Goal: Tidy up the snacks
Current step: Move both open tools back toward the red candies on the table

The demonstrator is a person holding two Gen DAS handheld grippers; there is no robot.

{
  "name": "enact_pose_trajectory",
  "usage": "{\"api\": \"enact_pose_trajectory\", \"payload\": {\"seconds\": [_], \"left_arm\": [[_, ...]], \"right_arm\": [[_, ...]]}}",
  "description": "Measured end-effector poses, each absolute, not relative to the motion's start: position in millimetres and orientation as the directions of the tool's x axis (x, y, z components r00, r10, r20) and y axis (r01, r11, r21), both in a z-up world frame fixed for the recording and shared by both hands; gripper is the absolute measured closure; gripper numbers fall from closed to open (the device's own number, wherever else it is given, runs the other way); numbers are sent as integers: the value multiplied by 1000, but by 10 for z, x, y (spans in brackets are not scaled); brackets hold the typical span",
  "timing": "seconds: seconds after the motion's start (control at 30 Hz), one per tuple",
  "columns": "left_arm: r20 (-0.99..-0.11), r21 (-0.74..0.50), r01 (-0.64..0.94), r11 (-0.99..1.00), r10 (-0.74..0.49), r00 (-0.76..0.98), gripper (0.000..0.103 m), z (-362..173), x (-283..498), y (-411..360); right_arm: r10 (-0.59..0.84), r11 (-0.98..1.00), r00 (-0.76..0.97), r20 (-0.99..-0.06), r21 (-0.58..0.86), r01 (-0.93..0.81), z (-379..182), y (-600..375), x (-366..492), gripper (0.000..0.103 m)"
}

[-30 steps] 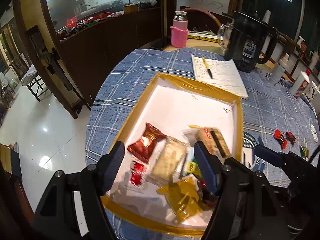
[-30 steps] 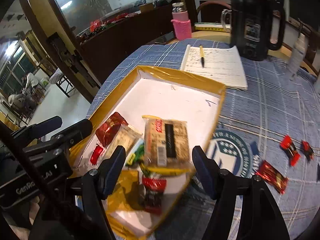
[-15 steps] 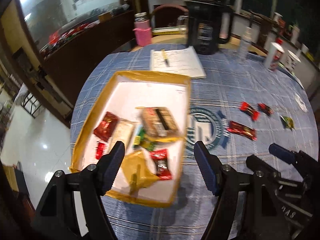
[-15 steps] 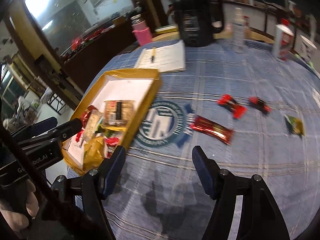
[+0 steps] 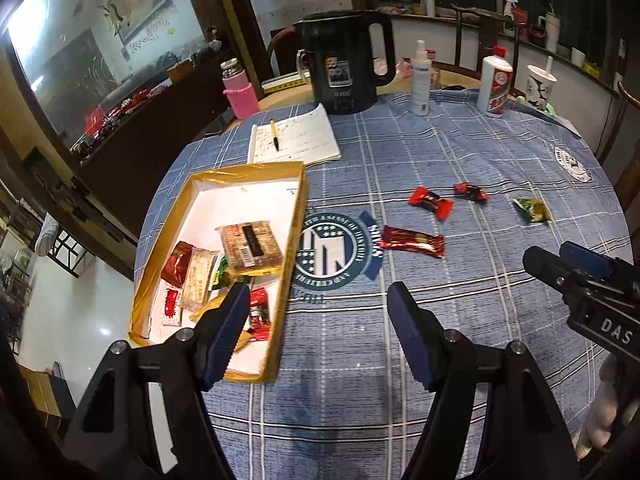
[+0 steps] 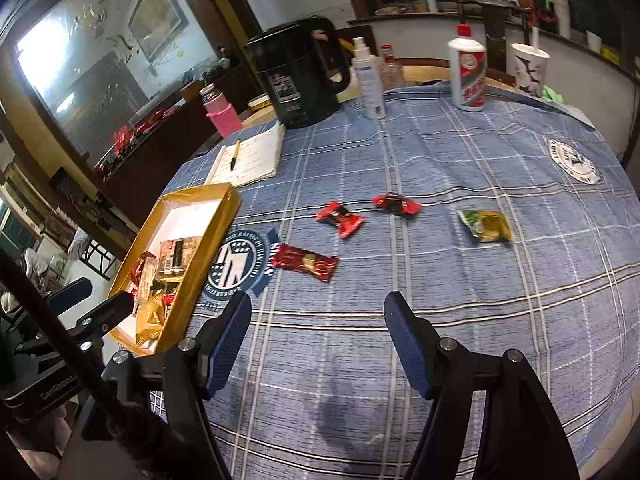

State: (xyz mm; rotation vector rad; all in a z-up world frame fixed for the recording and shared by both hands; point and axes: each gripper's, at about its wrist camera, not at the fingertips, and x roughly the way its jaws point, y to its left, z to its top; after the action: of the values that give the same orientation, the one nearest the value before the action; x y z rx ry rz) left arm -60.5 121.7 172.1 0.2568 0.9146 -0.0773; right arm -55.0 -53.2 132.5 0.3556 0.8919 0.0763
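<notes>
Snack bar (image 6: 306, 262) lies at 11 o'clock off right gripper (image 6: 318, 336), long axis 10-to-4; left gripper (image 5: 316, 330) similarly near. Both jaws wide, empty.

We have bare tablecloth (image 6: 460, 320) ahead of both grippers, clear up to four loose snacks: the long red bar (image 6: 306, 262), two red candies (image 6: 340, 218) (image 6: 396, 204) and the green packet (image 6: 486, 226). The tray's wall (image 6: 208, 248) blocks the left; kettle (image 6: 304, 76) and bottles (image 6: 370, 80) (image 6: 468, 74) crowd the far edge.
</notes>
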Motion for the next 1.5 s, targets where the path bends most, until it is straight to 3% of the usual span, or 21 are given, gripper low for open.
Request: {"api": "enact_pose_trajectory", "payload": {"seconds": [1.0,1.5], "left_arm": [[-806,238,188,953,85,586,31,1518,-583,864],[-895,-35,87,996,-69,441,31,1047,-236,1485]], "right_arm": [[230,929,582,-780,355,109,1038,-893,-551,34],[203,956,500,-842,281,85,647,-774,-258,34]]}}
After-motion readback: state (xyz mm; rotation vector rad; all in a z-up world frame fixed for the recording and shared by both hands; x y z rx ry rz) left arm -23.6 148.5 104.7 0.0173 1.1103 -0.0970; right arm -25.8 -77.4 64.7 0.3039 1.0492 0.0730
